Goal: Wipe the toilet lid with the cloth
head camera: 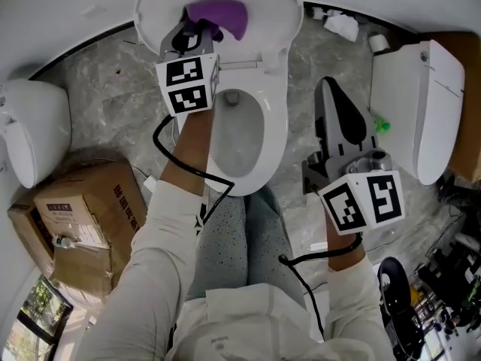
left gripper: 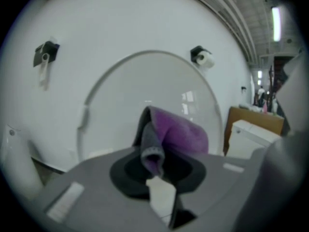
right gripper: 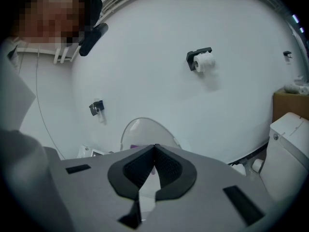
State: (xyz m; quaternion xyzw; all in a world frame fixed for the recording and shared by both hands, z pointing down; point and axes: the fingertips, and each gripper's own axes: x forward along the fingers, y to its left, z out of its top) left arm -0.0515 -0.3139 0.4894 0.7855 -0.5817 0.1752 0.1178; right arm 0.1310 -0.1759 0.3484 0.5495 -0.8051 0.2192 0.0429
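The white toilet lid (head camera: 267, 2) stands raised against the wall, above the open bowl (head camera: 239, 138). A purple cloth (head camera: 219, 15) lies against the lid's inner face. My left gripper (head camera: 197, 27) is shut on the cloth and holds it to the lid. In the left gripper view the cloth (left gripper: 176, 134) bulges out past the closed jaws in front of the lid (left gripper: 145, 81). My right gripper (head camera: 332, 89) is shut and holds nothing, off to the right of the bowl. In the right gripper view the right gripper (right gripper: 154, 148) points toward the lid (right gripper: 145, 132).
A second toilet (head camera: 421, 104) stands at the right and another white fixture (head camera: 30, 126) at the left. A cardboard box (head camera: 83, 216) sits at the lower left. A paper roll holder (right gripper: 200, 60) hangs on the wall. Cables and gear (head camera: 443, 277) clutter the lower right.
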